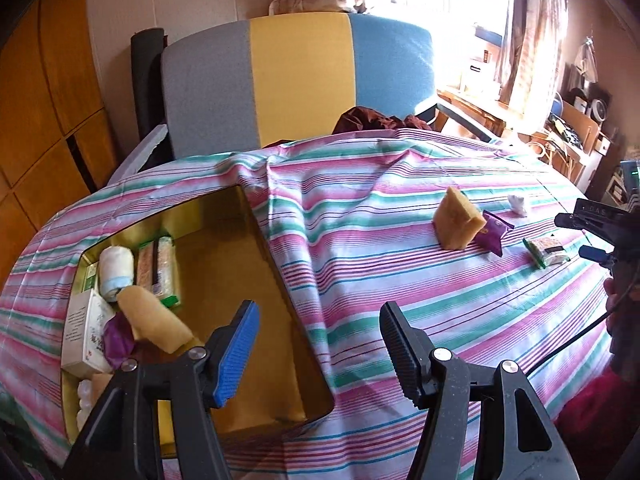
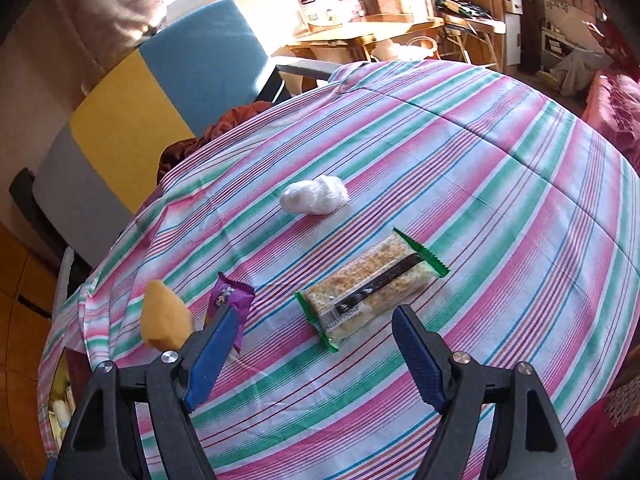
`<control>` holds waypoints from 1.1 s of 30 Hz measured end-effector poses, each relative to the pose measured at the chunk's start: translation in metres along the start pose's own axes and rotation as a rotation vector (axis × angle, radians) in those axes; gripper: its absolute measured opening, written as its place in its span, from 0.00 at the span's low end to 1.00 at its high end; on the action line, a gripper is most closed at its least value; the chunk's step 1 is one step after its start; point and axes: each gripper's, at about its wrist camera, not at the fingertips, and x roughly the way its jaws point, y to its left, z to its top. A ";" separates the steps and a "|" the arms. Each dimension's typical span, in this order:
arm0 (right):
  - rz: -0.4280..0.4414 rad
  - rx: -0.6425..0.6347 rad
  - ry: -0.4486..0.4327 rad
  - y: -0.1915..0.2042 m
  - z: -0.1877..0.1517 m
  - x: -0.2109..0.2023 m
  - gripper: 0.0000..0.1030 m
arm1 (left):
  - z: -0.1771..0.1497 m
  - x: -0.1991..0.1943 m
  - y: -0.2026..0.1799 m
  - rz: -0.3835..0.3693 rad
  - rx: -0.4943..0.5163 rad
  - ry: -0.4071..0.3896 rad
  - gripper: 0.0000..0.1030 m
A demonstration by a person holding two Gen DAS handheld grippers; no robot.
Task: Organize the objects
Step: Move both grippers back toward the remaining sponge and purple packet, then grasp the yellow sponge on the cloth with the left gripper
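Observation:
An open gold box (image 1: 256,240) sits sunk in the striped cloth at the left. It holds a white roll (image 1: 116,268), a cracker pack (image 1: 158,270), a white carton (image 1: 86,328), a purple packet (image 1: 116,340) and a yellow sponge (image 1: 154,318). My left gripper (image 1: 320,312) hangs open and empty over the box's right edge. On the cloth lie a yellow sponge (image 2: 164,316), a purple packet (image 2: 230,304), a green-edged cracker pack (image 2: 372,284) and a white wad (image 2: 314,196). My right gripper (image 2: 316,316) is open just short of the cracker pack, touching nothing.
A chair with a grey, yellow and blue back (image 1: 296,80) stands behind the table, with dark red fabric (image 1: 372,118) on its seat. Wooden panels (image 1: 48,112) are at the left. A cluttered desk (image 2: 360,32) and shelves stand by the window. The right gripper (image 1: 572,236) shows at the left wrist view's right edge.

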 end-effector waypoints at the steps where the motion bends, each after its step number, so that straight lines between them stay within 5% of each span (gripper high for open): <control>1: 0.005 0.025 -0.001 -0.005 0.001 -0.001 0.78 | 0.004 0.003 -0.006 -0.011 0.010 -0.001 0.62; 17: 0.094 0.092 0.021 -0.014 0.003 -0.002 0.78 | 0.057 0.078 -0.094 -0.177 0.080 0.052 0.62; 22: 0.115 0.096 0.032 -0.013 0.003 -0.001 0.78 | 0.078 0.104 -0.122 -0.212 0.082 0.065 0.70; 30: 0.128 0.081 0.057 -0.008 0.003 0.006 0.78 | 0.095 0.164 -0.154 -0.163 0.105 0.115 0.73; 31: 0.126 0.080 0.061 -0.008 0.003 0.006 0.78 | 0.096 0.171 -0.154 -0.171 0.099 0.129 0.72; 33: 0.123 0.078 0.066 -0.008 0.003 0.009 0.78 | 0.094 0.183 -0.152 -0.201 0.084 0.169 0.50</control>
